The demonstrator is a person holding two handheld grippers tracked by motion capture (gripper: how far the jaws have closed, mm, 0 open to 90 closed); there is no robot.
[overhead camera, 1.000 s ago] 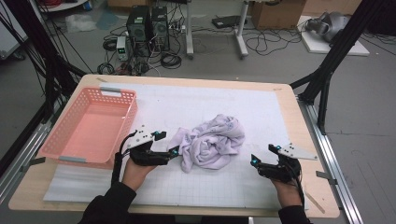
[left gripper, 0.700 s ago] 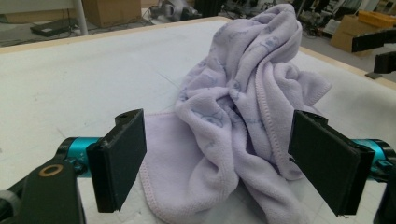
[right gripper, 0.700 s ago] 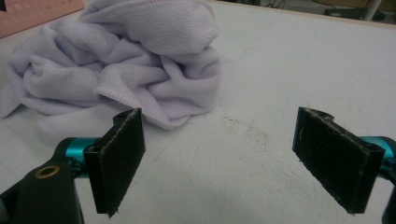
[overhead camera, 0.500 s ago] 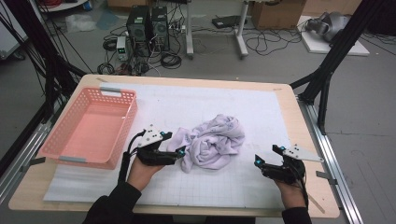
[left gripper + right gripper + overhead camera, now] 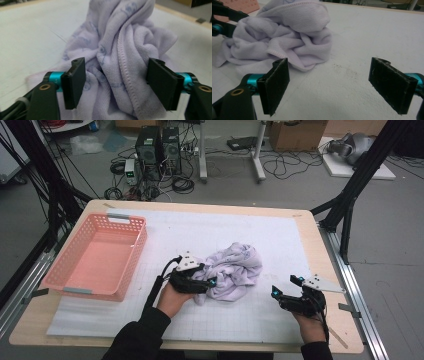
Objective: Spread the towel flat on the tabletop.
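Note:
A crumpled pale lilac towel (image 5: 237, 267) lies bunched on the white mat in the middle of the table. My left gripper (image 5: 212, 283) has pushed into its left side. In the left gripper view the jaws have just been closing, and my left gripper (image 5: 117, 85) straddles a thick twisted fold of the towel (image 5: 125, 42); the pads stand at its flanks without clearly squeezing it. My right gripper (image 5: 285, 286) rests low on the mat to the right of the towel, apart from it. In its own view my right gripper (image 5: 337, 80) is wide open and bare, with the towel (image 5: 287, 30) ahead and to the left.
A pink plastic basket (image 5: 120, 218) with nothing in it stands on the left part of the table. The white gridded mat (image 5: 260, 227) covers most of the wooden tabletop. Black frame legs, cables and computer cases stand on the floor behind the table.
My left gripper has slid to the right into the towel's edge and its jaws have narrowed around a fold. The right gripper has stayed where it was.

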